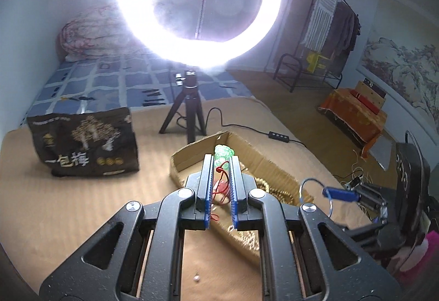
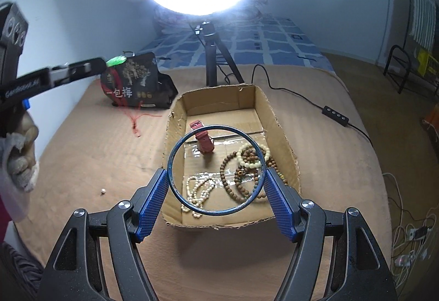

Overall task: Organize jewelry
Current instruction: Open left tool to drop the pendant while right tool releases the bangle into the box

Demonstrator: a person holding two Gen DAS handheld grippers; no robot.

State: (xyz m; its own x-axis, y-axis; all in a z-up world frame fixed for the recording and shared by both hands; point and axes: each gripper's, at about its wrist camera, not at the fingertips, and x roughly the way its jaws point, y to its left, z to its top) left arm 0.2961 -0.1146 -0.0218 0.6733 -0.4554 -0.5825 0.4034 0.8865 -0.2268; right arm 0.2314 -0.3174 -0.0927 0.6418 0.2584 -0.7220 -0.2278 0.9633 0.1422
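Both grippers carry jewelry toward the cardboard box [image 2: 285, 133], so the step in hand seems to be the placing. The right gripper [image 2: 216, 177] is spread wide, its pads pressing the two sides of a blue bangle [image 2: 216, 170] just above the near part of the box. The left gripper [image 1: 222, 163] is narrow, holding a green pendant [image 1: 224, 152] whose red cord [image 1: 222, 185] hangs below. Next, each piece probably must go down past the torn rim. Ahead of the bangle, beyond the red watch [image 2: 203, 139], the floor is free.

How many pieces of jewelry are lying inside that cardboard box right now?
About 4: a red strap, white pearl strand, cream bead bracelet and brown bead strand. Overlapping beads may hide more.
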